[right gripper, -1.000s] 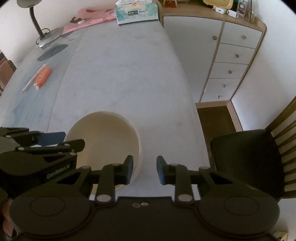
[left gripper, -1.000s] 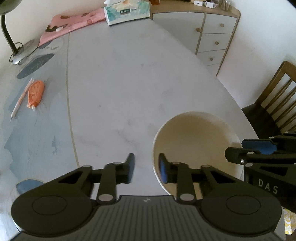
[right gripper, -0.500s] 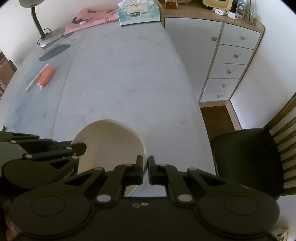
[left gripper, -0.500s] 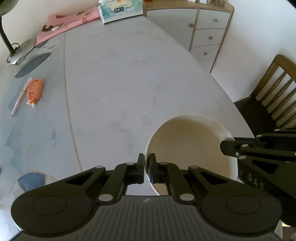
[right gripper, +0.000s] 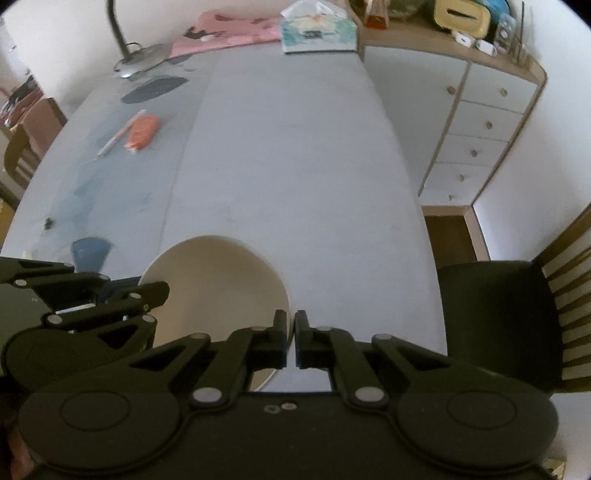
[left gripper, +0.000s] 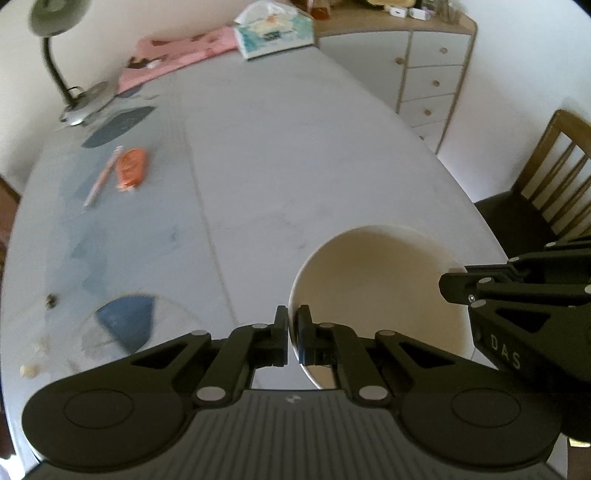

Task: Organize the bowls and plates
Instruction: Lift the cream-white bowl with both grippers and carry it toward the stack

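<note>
A cream bowl (left gripper: 369,288) hangs a little above the pale marble table (left gripper: 280,158), held by its rim from both sides. My left gripper (left gripper: 293,332) is shut on the bowl's left rim, which runs between its pads. My right gripper (right gripper: 290,334) is shut on the right rim of the same bowl (right gripper: 214,288). Each gripper shows at the edge of the other's view, on the far side of the bowl. A clear plate with a blue wedge pattern (left gripper: 125,325) lies on the table left of the bowl.
An orange packet (left gripper: 130,172) and a pen (left gripper: 101,181) lie at the left. A desk lamp (left gripper: 79,107), pink cloth (left gripper: 177,59) and tissue box (left gripper: 275,35) stand at the far end. A white drawer cabinet (right gripper: 476,110) and a dark-seated wooden chair (right gripper: 498,317) are at the right.
Both grippers went from open to shut, each on one side of the bowl's rim. They then rose with the bowl, and the table now looks farther away.
</note>
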Action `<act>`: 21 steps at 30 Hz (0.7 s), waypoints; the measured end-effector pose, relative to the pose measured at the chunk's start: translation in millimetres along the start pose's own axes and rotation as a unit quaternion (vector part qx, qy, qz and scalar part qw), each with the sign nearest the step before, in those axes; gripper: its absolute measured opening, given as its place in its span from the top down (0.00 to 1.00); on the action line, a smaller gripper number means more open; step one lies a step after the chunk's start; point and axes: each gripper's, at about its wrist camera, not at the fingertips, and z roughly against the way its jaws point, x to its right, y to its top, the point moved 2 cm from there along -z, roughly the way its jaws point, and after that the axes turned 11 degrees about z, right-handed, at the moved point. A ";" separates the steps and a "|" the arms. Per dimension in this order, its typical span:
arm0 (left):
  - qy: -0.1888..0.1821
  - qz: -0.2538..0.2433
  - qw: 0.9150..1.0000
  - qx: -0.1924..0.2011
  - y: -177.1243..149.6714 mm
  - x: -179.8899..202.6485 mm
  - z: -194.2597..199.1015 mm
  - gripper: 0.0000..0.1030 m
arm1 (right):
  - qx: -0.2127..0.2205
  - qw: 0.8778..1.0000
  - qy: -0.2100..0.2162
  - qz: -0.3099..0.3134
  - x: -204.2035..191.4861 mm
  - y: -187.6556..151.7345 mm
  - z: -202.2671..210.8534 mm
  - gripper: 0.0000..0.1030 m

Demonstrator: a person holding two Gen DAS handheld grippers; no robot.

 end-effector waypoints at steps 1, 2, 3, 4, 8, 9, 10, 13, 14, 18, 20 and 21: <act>0.002 0.004 1.000 0.002 -3.1 -3.7 6.4 0.96 | 0.003 1.000 0.004 0.006 -4.9 -0.5 5.6 0.96; 0.004 0.009 1.000 0.004 -6.2 -8.2 13.8 0.96 | 0.005 1.000 0.006 0.012 -9.4 -0.9 10.2 0.96; 0.006 0.013 1.000 0.005 -9.2 -12.1 20.1 0.96 | 0.008 1.000 0.008 0.019 -14.8 -1.5 15.1 0.96; 0.008 0.016 1.000 0.008 -12.4 -15.5 26.4 0.96 | 0.010 1.000 0.011 0.026 -19.9 -2.2 20.3 0.96; 0.020 0.031 0.999 0.022 -31.3 -32.5 56.6 0.96 | 0.021 0.998 0.022 0.056 -43.2 -3.4 40.6 0.95; 0.022 0.036 0.999 0.025 -36.3 -36.7 63.0 0.96 | 0.024 0.997 0.026 0.063 -48.4 -4.7 45.4 0.96; 0.025 0.042 0.998 0.027 -41.4 -42.1 69.4 0.96 | 0.028 0.997 0.030 0.071 -54.6 -5.3 50.3 0.96; 0.034 0.060 0.997 0.032 -56.5 -58.2 88.7 0.96 | 0.035 0.994 0.044 0.092 -75.3 -8.4 63.1 0.95; 0.038 0.065 0.997 0.032 -61.7 -64.0 94.8 0.96 | 0.036 0.993 0.049 0.100 -82.7 -10.1 66.9 0.95; 0.047 0.083 0.995 0.030 -78.4 -87.9 113.8 0.96 | 0.040 0.989 0.065 0.126 -111.0 -14.3 79.9 0.95; 0.050 0.092 0.994 0.031 -86.1 -100.8 122.8 0.96 | 0.042 0.987 0.068 0.138 -127.2 -15.5 85.8 0.95; 0.051 0.095 0.994 0.032 -89.9 -108.2 127.1 0.96 | 0.042 0.986 0.070 0.144 -135.1 -16.2 88.2 0.95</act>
